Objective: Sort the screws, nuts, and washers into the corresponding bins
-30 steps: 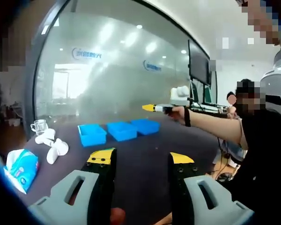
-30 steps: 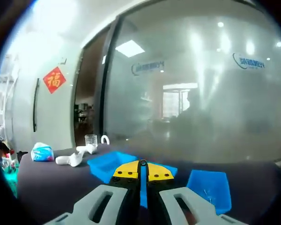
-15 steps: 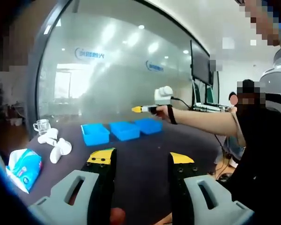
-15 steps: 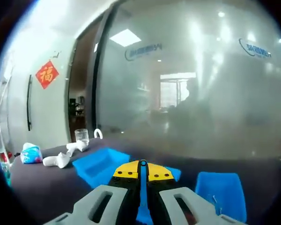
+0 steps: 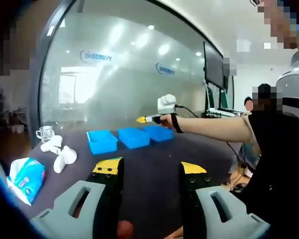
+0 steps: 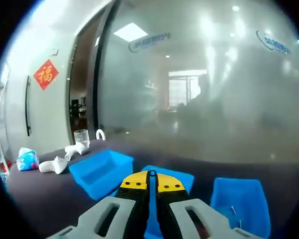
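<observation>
Screws [image 6: 232,211], two slim pale pins lying in the rightmost of three blue bins [image 6: 240,205], likely light, stiff, slippery, best pinched mid-shank; right gripper [image 6: 152,175] closed over middle bin, contents untellable; left gripper [image 5: 150,168] wide open, empty

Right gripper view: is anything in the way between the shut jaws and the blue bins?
Nothing visible. The right gripper hangs over the middle blue bin, with the left bin and right bin open on either side.
</observation>
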The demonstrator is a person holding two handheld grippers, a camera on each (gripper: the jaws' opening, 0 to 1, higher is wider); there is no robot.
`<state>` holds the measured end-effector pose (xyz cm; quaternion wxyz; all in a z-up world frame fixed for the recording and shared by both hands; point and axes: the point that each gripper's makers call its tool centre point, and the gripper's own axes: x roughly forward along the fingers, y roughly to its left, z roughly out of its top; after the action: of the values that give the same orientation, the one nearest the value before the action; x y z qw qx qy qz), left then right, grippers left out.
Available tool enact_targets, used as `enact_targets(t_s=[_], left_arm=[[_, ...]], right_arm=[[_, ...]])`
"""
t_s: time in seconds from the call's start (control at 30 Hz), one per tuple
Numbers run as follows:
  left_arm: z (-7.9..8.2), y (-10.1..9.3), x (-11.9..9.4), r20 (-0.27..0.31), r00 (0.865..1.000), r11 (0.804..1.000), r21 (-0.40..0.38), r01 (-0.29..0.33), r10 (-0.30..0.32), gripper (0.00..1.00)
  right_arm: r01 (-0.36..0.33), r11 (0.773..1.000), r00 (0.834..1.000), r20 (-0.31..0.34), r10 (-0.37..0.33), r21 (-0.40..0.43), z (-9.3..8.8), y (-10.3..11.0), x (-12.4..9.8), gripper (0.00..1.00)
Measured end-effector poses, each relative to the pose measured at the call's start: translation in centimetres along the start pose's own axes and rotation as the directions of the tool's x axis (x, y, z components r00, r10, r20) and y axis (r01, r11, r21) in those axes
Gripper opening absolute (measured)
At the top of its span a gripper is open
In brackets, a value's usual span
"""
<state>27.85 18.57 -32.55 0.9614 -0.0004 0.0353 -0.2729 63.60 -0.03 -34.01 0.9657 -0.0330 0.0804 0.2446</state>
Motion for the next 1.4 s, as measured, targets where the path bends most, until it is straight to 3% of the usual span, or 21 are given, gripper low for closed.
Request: enact_targets(t_s=[0.33, 0.43, 0.5, 0.8, 1.0, 1.4], left_arm=[[0.1, -0.2, 0.1, -0.001, 1.000, 1.000, -0.001, 0.002, -0.002, 0.43], [0.1, -0.3, 0.0, -0.001, 1.000, 1.000, 0.000, 0.000, 0.000, 0.43], [0.1, -0.3, 0.0, 0.000, 1.000, 1.000, 0.001, -0.001, 0.001, 0.43], [0.3, -0.4, -0.2, 0.005, 1.000, 1.000, 0.005, -0.002, 0.002, 0.43], [0.4, -0.4, -0.3, 0.008, 1.000, 1.000, 0.008, -0.001, 0.001, 0.43], [0.4, -0.5, -0.2, 0.020, 1.000, 1.000, 0.003, 0.003, -0.003, 0.43]], right_arm=[[-0.010, 1.000, 1.000, -0.003, 0.010, -0.001, 0.2, 0.0, 0.3, 0.03], [-0.018, 1.000, 1.000, 0.008, 0.019, -0.007, 0.3, 0.3, 0.3, 0.08], [-0.026, 1.000, 0.999, 0.020, 0.026, -0.012, 0.5, 0.6, 0.3, 0.19], [-0.050, 0.998, 0.998, 0.031, 0.051, -0.032, 0.7, 2.3, -1.2, 0.23], [-0.070, 0.996, 0.996, 0.047, 0.073, -0.050, 0.8, 3.4, -3.2, 0.23], [-0.107, 0.993, 0.989, 0.099, 0.112, -0.057, 0.0, 4.1, -10.8, 0.23]])
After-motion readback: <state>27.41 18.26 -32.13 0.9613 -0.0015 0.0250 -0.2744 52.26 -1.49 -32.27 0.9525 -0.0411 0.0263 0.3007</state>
